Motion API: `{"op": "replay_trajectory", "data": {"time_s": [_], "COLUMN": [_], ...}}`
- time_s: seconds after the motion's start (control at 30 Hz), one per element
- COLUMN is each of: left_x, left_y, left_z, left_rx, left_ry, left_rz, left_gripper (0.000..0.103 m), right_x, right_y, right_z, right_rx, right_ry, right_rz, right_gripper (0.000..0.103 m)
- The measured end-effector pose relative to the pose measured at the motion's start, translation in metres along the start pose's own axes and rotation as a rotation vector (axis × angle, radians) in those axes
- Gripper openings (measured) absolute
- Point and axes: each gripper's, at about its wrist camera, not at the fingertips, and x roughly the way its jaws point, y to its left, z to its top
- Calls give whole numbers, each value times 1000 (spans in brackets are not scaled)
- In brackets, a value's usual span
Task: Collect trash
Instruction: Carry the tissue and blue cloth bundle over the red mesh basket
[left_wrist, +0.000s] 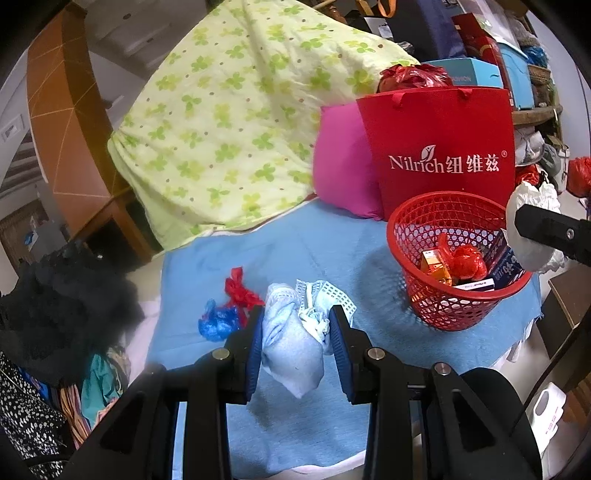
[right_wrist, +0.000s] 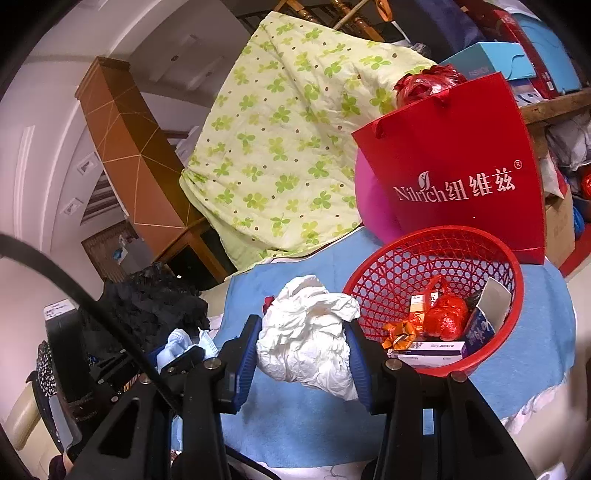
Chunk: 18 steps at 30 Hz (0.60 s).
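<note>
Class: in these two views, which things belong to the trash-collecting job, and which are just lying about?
Job: left gripper holding light blue wad; right gripper holding white crumpled paper; red basket; red scrap; blue scrap.

Lying about: green quilt; red paper bag; pink cushion.

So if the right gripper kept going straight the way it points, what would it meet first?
Probably the red basket: its near rim sits just beyond the right gripper, which is shut on crumpled white paper. Depth is unclear.

pink cushion (left_wrist: 340, 162) largely hidden behind red paper bag (left_wrist: 443, 147), lower contents of red basket (right_wrist: 436, 295) masked by its mesh wall, box print (right_wrist: 480, 334) too small to read, dark heap (left_wrist: 55, 306) indistinct, possibly clothing
</note>
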Motion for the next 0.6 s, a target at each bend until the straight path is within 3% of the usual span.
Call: {"op": "replay_trajectory", "data": {"time_s": [0.6], "left_x": [2], "left_y": [-33], "left_z": [12], "left_rx": [62], "left_ry": [3], "left_rz": [-45], "left_gripper": [37], "right_x": [-15], "right_y": [-25], "right_z": [5], "right_rx": [51], "right_ry": [-33], "right_rz": [-15], "right_gripper": [48]}}
